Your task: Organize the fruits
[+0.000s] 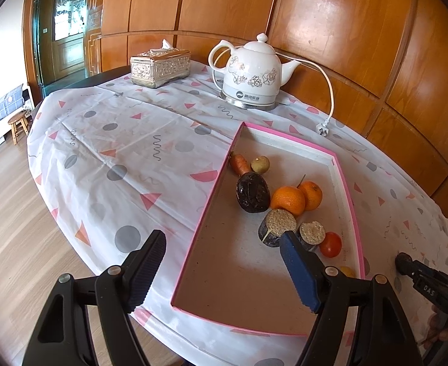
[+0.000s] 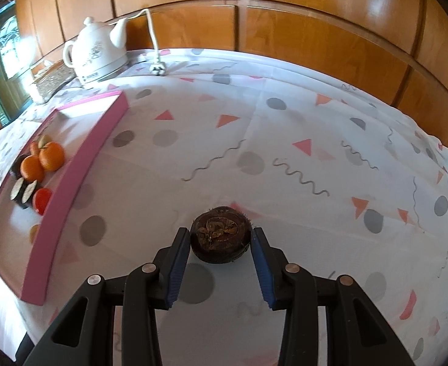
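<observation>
My right gripper point(image 2: 220, 239) is shut on a dark brown round fruit point(image 2: 219, 228), its blue pads pressing both sides just above the patterned cloth. To its left lies the pink-rimmed tray point(image 2: 80, 180). The tray point(image 1: 211, 198) holds a carrot point(image 1: 239, 164), a small greenish fruit point(image 1: 259, 164), a dark purple fruit point(image 1: 252, 193), two oranges point(image 1: 288, 200), two cut dark pieces point(image 1: 277, 225) and a red tomato point(image 1: 330, 244). My left gripper point(image 1: 224, 250) stands open over the tray's near left wall, nothing between its fingers. The right gripper's tip point(image 1: 405, 263) shows at the far right.
A white floral kettle point(image 1: 251, 76) with its cord and plug point(image 1: 321, 128) stands at the back, beside a silver tissue box point(image 1: 159, 67). The wood-panelled wall runs close behind the table. The table's rounded edge drops to a wooden floor with a small stool point(image 1: 18, 125).
</observation>
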A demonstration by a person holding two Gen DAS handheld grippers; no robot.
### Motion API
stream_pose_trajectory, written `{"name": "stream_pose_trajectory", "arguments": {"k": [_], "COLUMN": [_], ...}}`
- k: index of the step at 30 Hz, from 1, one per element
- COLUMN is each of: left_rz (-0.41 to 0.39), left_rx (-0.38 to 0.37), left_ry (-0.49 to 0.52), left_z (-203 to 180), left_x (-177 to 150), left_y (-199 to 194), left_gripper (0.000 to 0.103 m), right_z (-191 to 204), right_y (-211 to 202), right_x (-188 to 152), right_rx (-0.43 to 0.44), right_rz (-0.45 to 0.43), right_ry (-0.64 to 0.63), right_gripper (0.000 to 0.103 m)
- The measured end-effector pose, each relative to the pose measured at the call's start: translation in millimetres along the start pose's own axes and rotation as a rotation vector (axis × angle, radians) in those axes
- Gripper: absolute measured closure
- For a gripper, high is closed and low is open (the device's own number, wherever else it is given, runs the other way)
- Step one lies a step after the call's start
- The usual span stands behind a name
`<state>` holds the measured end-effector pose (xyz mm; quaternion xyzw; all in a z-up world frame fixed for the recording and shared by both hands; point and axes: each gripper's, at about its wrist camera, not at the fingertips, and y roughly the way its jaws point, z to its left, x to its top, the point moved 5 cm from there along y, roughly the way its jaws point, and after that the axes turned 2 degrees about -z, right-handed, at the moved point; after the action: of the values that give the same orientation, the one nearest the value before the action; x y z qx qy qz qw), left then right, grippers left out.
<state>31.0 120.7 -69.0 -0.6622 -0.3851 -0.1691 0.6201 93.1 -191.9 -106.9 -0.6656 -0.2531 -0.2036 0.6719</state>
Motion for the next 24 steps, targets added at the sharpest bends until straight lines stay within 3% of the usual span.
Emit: {"name": "stream_pose_trajectory", "arguments": {"k": [12,16,21,23,24], "left_rz": [-0.004,-0.004,-0.004,-0.006,-0.007], "left_rx": [-0.006,-0.006,-0.007,-0.009,-0.009], "left_ry": [-0.022,-0.023,-0.028,-0.031,-0.032], "left_z": [4,5,7,7,7], "left_x": [1,1,1,1,1], "left_y": [-2,-1,-1,-2,-2], "left_gripper": [0.025,0.025,0.025,0.025,0.025], "right_z": [27,37,34,27,23], "right_y": [-19,-28,-26,-25,-25], "right_x": [-3,6,10,6,2], "right_rx": [0.095,0.117,0.106,0.148,0.142], "right_rz": [-0.02,-0.051,-0.047,-0.024,-0.023], "right_ry": [-0.026,-0.045,-0.032,0.0,0.005], "right_gripper": [0.064,0.088,0.088,0.079,0.068]}}
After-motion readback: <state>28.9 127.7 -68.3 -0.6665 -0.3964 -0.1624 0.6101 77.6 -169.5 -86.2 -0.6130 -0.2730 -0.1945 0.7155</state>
